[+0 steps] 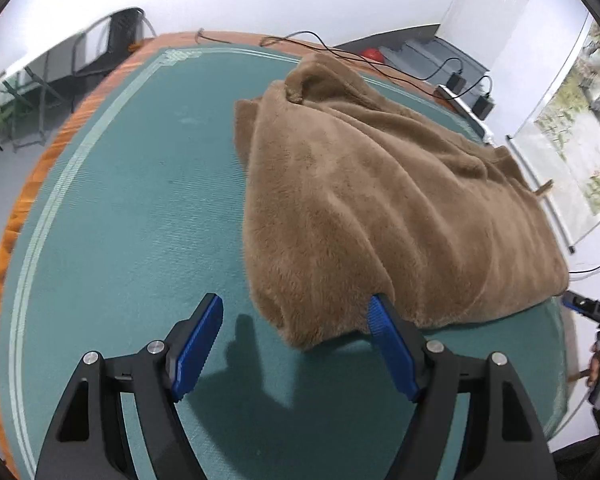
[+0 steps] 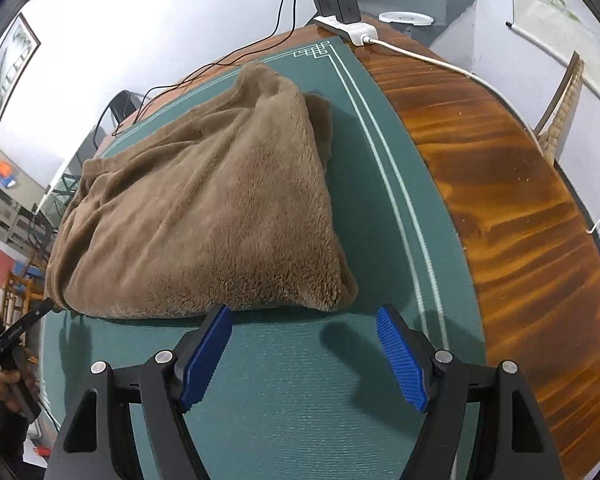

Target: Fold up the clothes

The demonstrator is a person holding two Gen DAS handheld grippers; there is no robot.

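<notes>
Left wrist view: looks steeply down along own jaws, close above green mat (image 1: 120,220); brown fleece garment (image 1: 380,208) ahead, right of jaws.
Right wrist view: same tilt, close; garment (image 2: 204,216) ahead-left.
Shared: garment, mat, power strip (image 2: 348,30).

I can't make out a single legible word or number from here. The right gripper (image 1: 592,308), seen at the edge of my left wrist view, has some small pale markings on its black body (possibly digits, too tiny to read). In my right wrist view the left gripper (image 2: 16,334) carries a faint printed line along its black arm, blurred beyond reading. The green mat (image 2: 320,50) has only a white knot pattern in its corner, no lettering
</notes>
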